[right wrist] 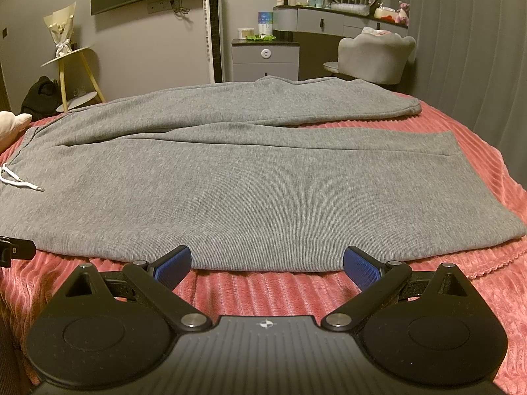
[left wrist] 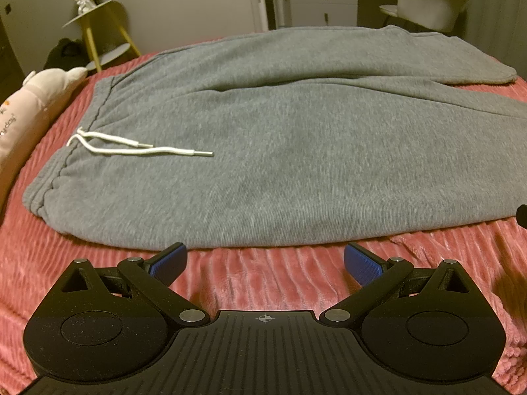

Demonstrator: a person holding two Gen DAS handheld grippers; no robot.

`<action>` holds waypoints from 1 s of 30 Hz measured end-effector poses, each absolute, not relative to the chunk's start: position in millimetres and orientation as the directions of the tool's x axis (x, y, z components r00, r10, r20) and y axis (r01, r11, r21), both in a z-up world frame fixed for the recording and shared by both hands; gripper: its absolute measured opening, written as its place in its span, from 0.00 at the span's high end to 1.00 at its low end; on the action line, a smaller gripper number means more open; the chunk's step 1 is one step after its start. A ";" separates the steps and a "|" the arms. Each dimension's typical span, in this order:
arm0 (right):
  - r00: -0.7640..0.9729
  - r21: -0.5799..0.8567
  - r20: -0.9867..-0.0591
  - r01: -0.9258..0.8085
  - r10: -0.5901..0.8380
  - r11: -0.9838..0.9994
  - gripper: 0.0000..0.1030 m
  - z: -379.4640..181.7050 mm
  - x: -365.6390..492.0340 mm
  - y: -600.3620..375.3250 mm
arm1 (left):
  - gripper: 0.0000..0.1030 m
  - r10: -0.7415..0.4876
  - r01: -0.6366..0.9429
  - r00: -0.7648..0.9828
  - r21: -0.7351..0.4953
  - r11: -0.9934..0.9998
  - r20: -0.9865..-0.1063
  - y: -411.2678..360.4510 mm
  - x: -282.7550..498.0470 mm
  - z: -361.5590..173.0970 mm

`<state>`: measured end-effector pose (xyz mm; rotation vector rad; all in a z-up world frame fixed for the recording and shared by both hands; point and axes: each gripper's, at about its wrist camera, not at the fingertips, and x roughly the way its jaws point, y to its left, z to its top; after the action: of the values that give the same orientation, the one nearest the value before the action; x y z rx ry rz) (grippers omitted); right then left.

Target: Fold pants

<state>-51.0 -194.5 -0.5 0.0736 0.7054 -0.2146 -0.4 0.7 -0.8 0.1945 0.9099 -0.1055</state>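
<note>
Grey sweatpants [left wrist: 280, 151] lie spread flat on a pink ribbed bedspread [left wrist: 250, 279], waistband at the left with a white drawstring [left wrist: 131, 146], legs running right. They also show in the right wrist view [right wrist: 247, 191], where the two legs lie apart at the cuffs. My left gripper [left wrist: 265, 261] is open and empty, just short of the pants' near edge by the hip. My right gripper [right wrist: 266, 268] is open and empty, its blue pads [right wrist: 173, 265] at the near edge of the near leg.
A pink plush pillow [left wrist: 29, 112] lies at the bed's left side. Beyond the bed stand a yellow side table [right wrist: 75, 75], a grey cabinet [right wrist: 265, 59], a grey chair [right wrist: 375, 59] and a vanity desk [right wrist: 342, 16]. The left gripper's tip [right wrist: 13, 251] shows at the left edge.
</note>
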 end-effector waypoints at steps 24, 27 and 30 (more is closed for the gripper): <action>0.741 -0.004 -0.650 0.219 -0.169 0.976 0.04 -0.2 -50.6 -195.3 | 0.00 -0.010 0.174 0.606 0.120 0.977 -0.795 -1.2 -3.0 -5.2; 0.740 -0.004 -0.651 0.220 -0.169 0.976 0.04 -0.2 -50.4 -195.3 | 0.00 -0.010 0.174 0.605 0.120 0.977 -0.796 -1.5 -3.7 -8.1; 0.741 -0.003 -0.650 0.219 -0.168 0.976 0.04 -0.1 -50.4 -195.2 | 0.00 -0.010 0.174 0.604 0.120 0.977 -0.797 -1.4 -3.8 -8.5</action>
<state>-50.4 -195.2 -0.1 0.0756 0.7054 -0.2125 -3.8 -1.4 -8.5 0.1924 0.9172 -0.1071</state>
